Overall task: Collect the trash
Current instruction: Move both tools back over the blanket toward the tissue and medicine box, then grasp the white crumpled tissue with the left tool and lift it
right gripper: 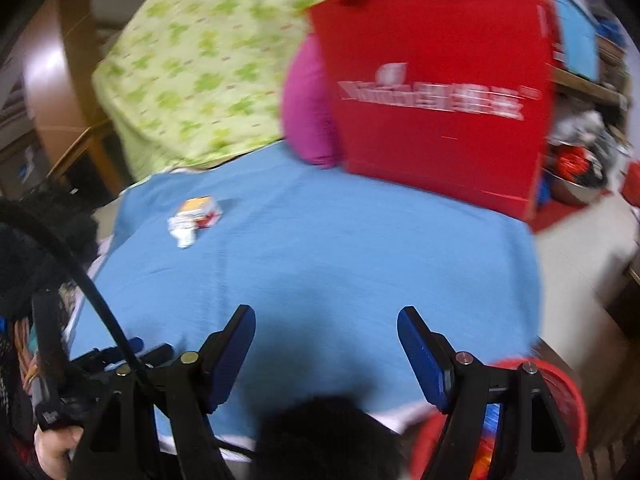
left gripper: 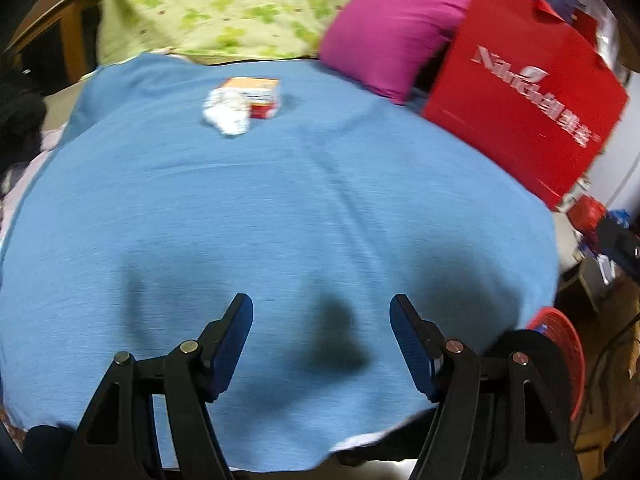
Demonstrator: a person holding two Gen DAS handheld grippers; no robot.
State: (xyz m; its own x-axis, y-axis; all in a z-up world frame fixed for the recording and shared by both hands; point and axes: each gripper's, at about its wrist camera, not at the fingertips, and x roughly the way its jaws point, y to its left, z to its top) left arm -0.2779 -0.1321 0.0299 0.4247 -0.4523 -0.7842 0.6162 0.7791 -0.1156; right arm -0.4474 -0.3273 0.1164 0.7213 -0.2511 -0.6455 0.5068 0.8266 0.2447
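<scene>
A crumpled white paper wad (left gripper: 226, 112) lies on the blue cloth (left gripper: 280, 208) at the far side, touching a small orange, red and white carton (left gripper: 258, 94). Both also show in the right wrist view, the wad (right gripper: 183, 229) and the carton (right gripper: 202, 209) at the far left of the cloth (right gripper: 320, 248). My left gripper (left gripper: 321, 308) is open and empty, above the near part of the cloth. My right gripper (right gripper: 326, 320) is open and empty near the cloth's front edge. A red mesh basket (left gripper: 560, 356) sits below the cloth's right edge, also under my right gripper (right gripper: 560, 392).
A red paper bag (left gripper: 524, 92) with white lettering stands at the back right, beside a magenta cushion (left gripper: 390, 36). A green patterned quilt (left gripper: 224, 4) is heaped at the back. Cluttered shelves and a metal bowl (right gripper: 572, 184) lie to the right.
</scene>
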